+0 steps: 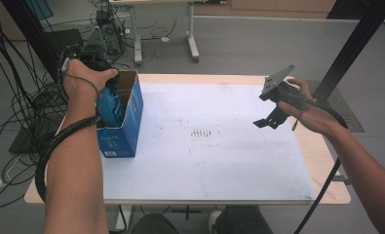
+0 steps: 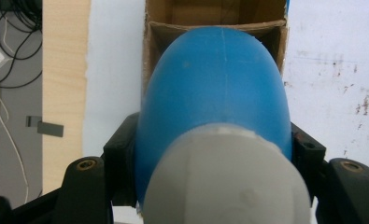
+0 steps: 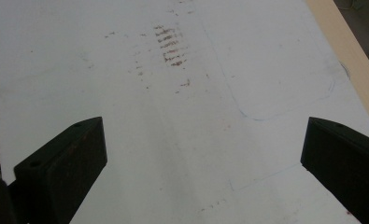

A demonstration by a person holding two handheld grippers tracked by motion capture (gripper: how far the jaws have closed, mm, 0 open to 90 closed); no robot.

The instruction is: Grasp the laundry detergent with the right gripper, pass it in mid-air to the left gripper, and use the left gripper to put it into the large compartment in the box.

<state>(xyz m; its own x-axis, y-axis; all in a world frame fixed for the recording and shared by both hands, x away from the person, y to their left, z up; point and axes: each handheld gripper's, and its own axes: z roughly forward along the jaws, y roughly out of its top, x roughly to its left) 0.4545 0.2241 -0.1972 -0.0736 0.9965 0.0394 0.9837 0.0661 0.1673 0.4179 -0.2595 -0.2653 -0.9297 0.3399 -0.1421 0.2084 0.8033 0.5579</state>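
High view: left hand-held gripper (image 1: 107,90) clamps a blue bottle (image 2: 215,88) over the open cardboard box (image 1: 126,117) on the worktop (image 1: 219,161); smooth, rigid plastic, probably slippery, best gripped mid-body. Right hand-held gripper (image 1: 267,119) gapes, empty.

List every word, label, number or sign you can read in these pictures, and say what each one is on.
None can be read.
Blue box, front face: pale print and a small white label near the bottom, too blurred to read.
Blue object clamped in the left gripper over the open box: no print visible.
White mat below the open right gripper: only brown smudges and faint pencil outlines, no text.
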